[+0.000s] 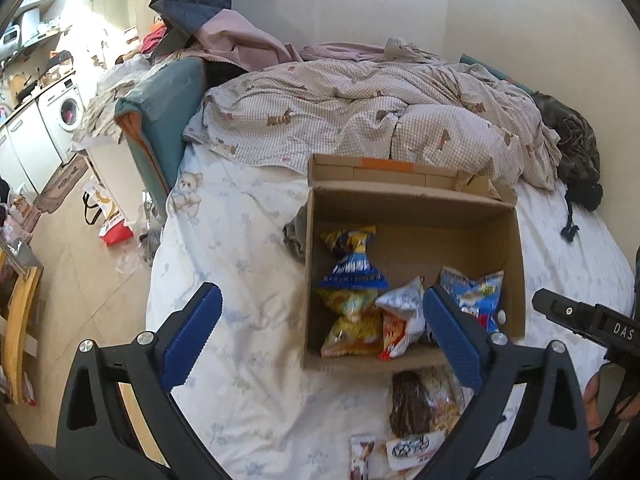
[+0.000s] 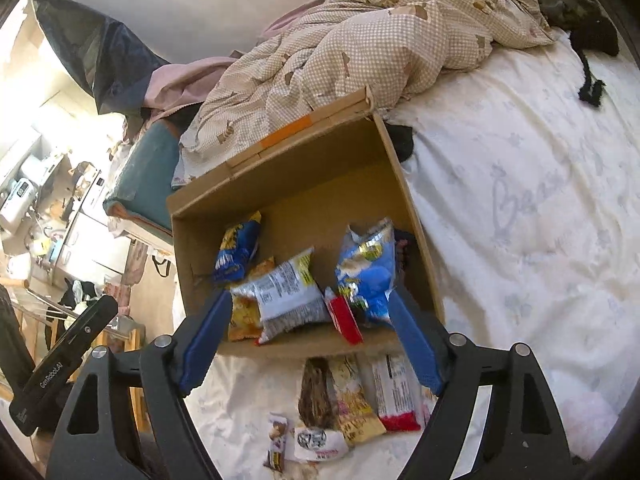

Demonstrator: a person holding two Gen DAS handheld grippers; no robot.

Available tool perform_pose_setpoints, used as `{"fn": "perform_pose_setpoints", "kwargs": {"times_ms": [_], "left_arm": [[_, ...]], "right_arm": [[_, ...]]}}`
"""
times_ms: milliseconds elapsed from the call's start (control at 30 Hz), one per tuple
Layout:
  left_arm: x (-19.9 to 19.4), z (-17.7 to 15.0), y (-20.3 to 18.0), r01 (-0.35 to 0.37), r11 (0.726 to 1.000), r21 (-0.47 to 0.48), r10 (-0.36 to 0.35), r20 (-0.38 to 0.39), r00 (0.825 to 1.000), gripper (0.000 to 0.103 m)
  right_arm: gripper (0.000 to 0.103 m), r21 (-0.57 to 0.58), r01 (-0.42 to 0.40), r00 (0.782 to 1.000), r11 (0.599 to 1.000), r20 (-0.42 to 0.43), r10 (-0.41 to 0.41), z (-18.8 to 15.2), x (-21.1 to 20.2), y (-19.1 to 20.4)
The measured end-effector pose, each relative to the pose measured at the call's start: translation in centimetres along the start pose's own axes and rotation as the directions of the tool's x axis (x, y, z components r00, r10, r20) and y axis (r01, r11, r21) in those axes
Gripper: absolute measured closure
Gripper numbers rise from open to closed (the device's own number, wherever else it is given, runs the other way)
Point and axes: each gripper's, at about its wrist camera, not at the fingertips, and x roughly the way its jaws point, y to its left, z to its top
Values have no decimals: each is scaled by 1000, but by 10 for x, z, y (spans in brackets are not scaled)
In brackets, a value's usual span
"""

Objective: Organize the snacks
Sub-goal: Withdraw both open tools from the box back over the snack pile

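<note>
Both claws, left (image 1: 322, 340) and right (image 2: 312, 344), spread wide, empty.
Box (image 2: 404, 184) ahead gathers packets; loose snacks (image 2: 352, 396) below await pickup.

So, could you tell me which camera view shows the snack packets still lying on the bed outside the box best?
The right wrist view: the loose packets lie together, unobstructed, on the sheet in front of the cardboard box. In the left wrist view the same packets sit at the bottom edge, partly hidden by a gripper finger.
</note>
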Motion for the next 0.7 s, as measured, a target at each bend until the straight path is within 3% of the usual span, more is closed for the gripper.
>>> {"fn": "perform_pose_setpoints", "kwargs": {"times_ms": [333, 700], "left_arm": [[-6, -39, 10, -1, 1000, -16, -1, -73, 997, 4], [13, -73, 13, 2, 999, -39, -9, -184, 983, 4]], "right_arm": [[20, 24, 25, 999, 999, -27, -24, -29, -15, -11], [20, 11, 39, 997, 999, -73, -39, -60, -18, -14]]}}
